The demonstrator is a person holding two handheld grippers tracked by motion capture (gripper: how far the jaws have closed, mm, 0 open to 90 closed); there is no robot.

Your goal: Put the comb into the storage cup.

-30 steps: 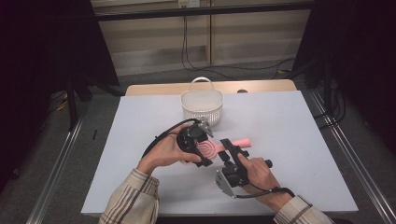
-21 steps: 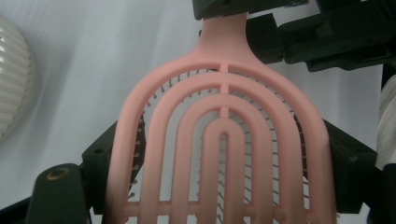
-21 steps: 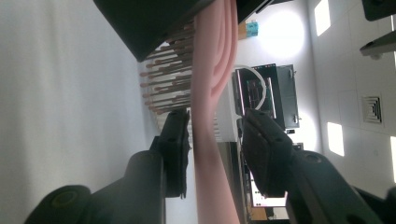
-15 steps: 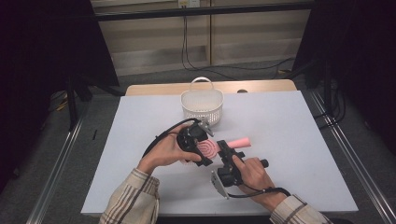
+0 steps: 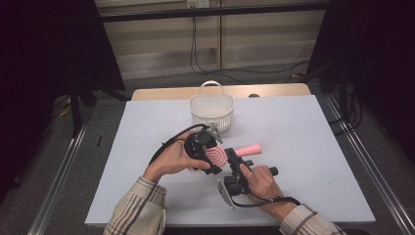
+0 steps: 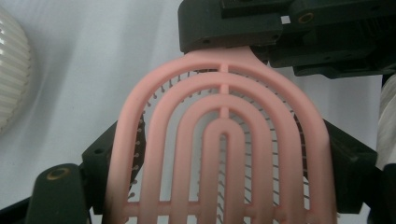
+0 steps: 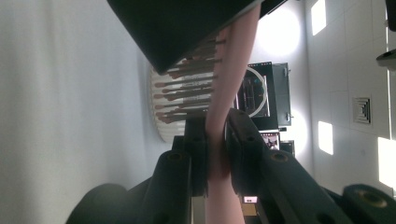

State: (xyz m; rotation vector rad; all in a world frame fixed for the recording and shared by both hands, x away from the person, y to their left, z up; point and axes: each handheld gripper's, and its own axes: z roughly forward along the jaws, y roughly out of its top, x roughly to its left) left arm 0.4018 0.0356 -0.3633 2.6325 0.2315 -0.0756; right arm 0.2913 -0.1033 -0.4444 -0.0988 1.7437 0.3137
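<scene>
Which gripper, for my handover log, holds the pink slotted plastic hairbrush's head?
The left gripper; the right gripper has just closed on the hairbrush neck.

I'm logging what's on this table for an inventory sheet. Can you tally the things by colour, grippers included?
Pink: 1, the hairbrush
White: 1, the basket
Black: 2, the left gripper and the right gripper, both clamped on the hairbrush
Total: 4
</scene>
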